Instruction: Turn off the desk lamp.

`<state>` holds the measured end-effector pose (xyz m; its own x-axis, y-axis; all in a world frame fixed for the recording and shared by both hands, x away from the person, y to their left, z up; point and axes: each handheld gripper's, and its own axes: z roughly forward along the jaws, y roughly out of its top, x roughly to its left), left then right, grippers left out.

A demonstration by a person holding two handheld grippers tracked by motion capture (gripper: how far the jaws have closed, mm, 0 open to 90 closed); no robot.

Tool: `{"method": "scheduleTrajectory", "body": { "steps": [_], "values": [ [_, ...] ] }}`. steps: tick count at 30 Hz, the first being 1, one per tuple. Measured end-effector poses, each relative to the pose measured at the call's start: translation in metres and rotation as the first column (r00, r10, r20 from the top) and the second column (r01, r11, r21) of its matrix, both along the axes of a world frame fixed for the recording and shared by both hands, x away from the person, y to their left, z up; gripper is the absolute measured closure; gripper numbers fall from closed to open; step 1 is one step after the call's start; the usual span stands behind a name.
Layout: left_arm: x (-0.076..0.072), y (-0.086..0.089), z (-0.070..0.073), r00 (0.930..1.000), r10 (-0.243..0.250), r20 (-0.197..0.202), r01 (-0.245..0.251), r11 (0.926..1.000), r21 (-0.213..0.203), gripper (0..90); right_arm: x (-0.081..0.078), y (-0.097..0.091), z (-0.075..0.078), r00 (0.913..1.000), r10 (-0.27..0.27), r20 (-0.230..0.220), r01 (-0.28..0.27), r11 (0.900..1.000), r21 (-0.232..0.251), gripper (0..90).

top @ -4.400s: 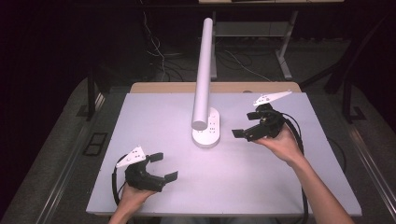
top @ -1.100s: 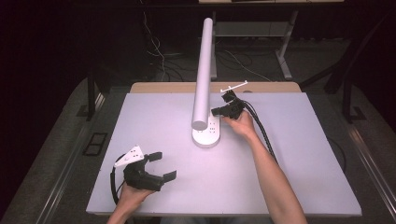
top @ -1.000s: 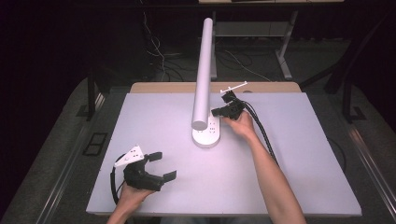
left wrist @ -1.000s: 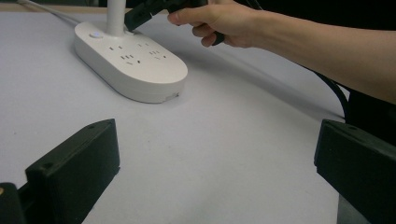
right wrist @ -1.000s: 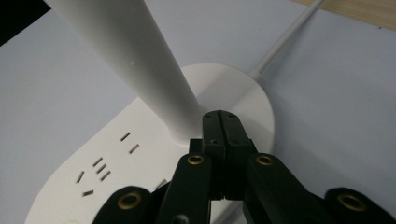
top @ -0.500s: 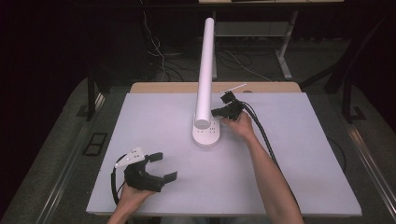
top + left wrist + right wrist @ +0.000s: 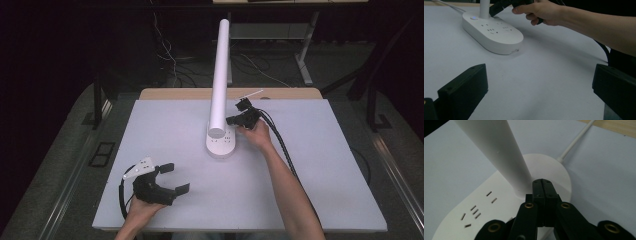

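Two tongs in play: my right tongs (image 7: pixel 543 185) jaws pressed together, tip touching lamp base (image 7: pixel 221 145) beside white tube (image 7: pixel 219 75), likely pushing lamp arm upright. Left tongs (image 7: pixel 172 179) resting wide apart near table (image 7: pixel 320 170) edge. Next: steady pressing, avoiding sliding base.

Upright lamp post (image 7: pixel 219 75) mid-table; bare surface around.
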<state>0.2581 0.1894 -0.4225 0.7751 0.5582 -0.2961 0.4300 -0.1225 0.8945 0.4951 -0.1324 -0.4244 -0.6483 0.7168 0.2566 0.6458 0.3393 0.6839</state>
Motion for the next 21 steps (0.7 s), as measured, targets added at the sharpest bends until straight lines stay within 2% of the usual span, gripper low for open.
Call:
{"method": "scheduleTrajectory", "body": {
  "steps": [5,7,13,18,21],
  "values": [
    [0.0002,0.0000,0.0000,1.0000,0.001,-0.001,-0.001,1.0000,-0.002,0.0,-0.0009,-0.0003,0.0001,0.9999,-0.008,-0.006,0.008,0.9999,0.008,90.0],
    [0.0006,0.0001,-0.0003,1.0000,0.002,-0.003,-0.002,1.0000,-0.004,0.0,-0.0014,0.0011,0.0018,1.0000,0.002,-0.003,-0.002,0.9999,-0.012,90.0],
    [0.0008,0.0000,-0.0003,1.0000,0.001,-0.003,-0.001,1.0000,-0.005,0.0,-0.0009,-0.0004,0.0038,1.0000,0.005,-0.002,-0.005,0.9998,-0.021,90.0],
    [0.0005,-0.0003,-0.0002,1.0000,0.000,-0.003,0.000,1.0000,-0.002,0.0,-0.0003,-0.0011,0.0022,0.9999,0.004,-0.012,-0.004,1.0000,0.000,90.0],
    [0.0004,0.0000,-0.0002,1.0000,0.002,-0.002,-0.002,1.0000,-0.003,0.0,-0.0018,0.0019,0.0024,1.0000,0.000,0.003,0.000,0.9999,-0.015,90.0]
  ]
}}
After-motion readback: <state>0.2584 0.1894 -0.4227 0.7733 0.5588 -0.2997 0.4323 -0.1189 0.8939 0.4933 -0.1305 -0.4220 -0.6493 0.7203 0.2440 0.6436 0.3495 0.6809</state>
